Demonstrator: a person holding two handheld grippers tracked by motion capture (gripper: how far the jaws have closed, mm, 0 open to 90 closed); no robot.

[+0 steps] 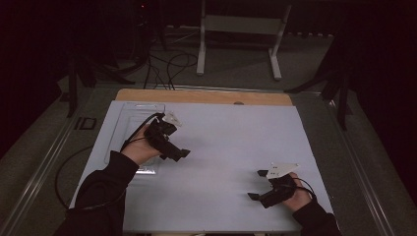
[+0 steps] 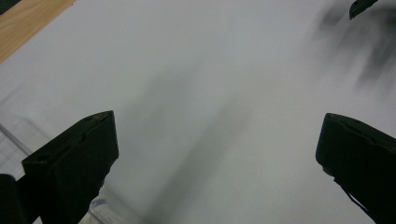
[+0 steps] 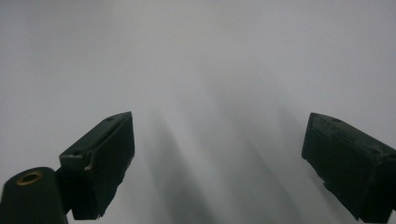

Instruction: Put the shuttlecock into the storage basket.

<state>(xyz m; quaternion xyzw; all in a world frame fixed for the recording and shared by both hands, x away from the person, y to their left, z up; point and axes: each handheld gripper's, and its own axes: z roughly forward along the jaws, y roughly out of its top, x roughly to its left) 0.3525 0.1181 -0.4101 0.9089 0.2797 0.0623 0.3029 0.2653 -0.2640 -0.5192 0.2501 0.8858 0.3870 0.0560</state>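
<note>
A white mat (image 1: 221,142) covers the table. A person's left hand holds my left gripper (image 1: 176,155) over the mat's left half, beside a clear plastic tray (image 1: 129,129). In the left gripper view its jaws stand wide apart, open (image 2: 217,135), with bare mat between them. The tray's edge (image 2: 14,135) shows at that view's lower left. My right gripper (image 1: 256,185) rests near the front right of the mat, held by the right hand. Its jaws are open (image 3: 219,133) and hold nothing. The right gripper's tip (image 2: 362,5) shows far off in the left gripper view.
A wooden strip (image 1: 204,96) runs along the table's far edge. Beyond it on the floor stand a white frame (image 1: 241,24), loose cables (image 1: 167,64) and dark stand legs (image 1: 339,88). Metal rails border the table's sides.
</note>
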